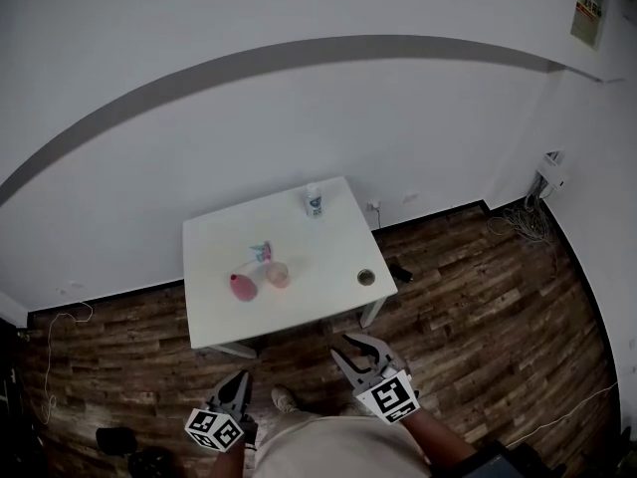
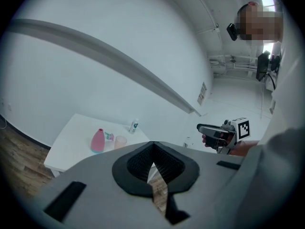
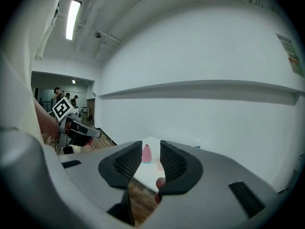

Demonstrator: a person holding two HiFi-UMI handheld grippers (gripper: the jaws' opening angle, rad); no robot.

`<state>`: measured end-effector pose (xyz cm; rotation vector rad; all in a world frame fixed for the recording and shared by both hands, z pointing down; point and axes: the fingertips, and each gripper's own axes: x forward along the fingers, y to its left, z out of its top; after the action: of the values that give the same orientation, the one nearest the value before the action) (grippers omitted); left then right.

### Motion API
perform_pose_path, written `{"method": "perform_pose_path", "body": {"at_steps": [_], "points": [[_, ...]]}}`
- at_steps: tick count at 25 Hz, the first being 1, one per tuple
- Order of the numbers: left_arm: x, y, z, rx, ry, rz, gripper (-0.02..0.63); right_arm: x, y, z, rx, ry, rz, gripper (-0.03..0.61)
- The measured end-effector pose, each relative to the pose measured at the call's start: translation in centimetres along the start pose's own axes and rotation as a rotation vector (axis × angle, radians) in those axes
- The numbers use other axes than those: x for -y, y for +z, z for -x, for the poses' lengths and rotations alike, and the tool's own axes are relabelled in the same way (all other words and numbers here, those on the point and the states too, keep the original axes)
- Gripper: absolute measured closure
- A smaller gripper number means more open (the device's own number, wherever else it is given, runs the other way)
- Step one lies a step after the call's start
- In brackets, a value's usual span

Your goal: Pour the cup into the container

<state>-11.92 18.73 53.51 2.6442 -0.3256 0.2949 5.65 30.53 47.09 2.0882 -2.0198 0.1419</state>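
The white square table [image 1: 328,252] is standing well ahead, bearing the pink vase-shaped container [image 1: 242,287] just beside the translucent pink plastic cup [image 1: 278,274], likely paired for pouring. The left gripper [image 1: 237,380] is carrying its jaws pressed together and the right gripper [image 1: 353,350] is holding its jaws slightly apart. Both are empty, nothing being within reach.

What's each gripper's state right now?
Left gripper: closed, holding nothing.
Right gripper: jaws slightly apart, holding nothing.

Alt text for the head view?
A white table stands by a white wall on a wood floor, bearing a pink bottle, a pink cup and a small white bottle. The left gripper and right gripper hang short of it.
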Motion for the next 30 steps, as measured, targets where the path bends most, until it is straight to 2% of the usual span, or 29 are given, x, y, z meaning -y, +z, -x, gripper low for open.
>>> {"method": "perform_pose_path", "body": {"at_steps": [2,8,12,16,22,26,30], "points": [[1.3,-0.6,0.4,0.004,0.011,0.000,0.603,-0.4,-0.2,1.5,0.011,0.020,-0.003,0.457],[3.9,-3.6,2.1,-0.001,0.115,0.008,0.603,-0.8,-1.1,5.6,0.015,0.068,0.001,0.456],[5.5,-5.4,3.0,-0.021,0.148,-0.017,0.603,-0.4,-1.4,8.1,0.025,0.056,-0.012,0.456],[6.6,-5.4,4.0,-0.024,0.186,-0.053,0.603,0.1,-1.4,10.7,0.035,0.039,-0.031,0.456],[8.7,-3.6,4.5,-0.005,0.188,-0.092,0.603,0.9,-1.7,13.0,0.027,0.015,-0.014,0.456],[9.7,-2.8,4.2,0.007,0.170,-0.068,0.603,1.6,-1.9,13.6,0.018,-0.037,0.007,0.456],[10.0,-3.0,3.8,0.012,0.138,-0.068,0.603,0.9,-2.9,14.0,-0.010,-0.040,0.025,0.456]]}}
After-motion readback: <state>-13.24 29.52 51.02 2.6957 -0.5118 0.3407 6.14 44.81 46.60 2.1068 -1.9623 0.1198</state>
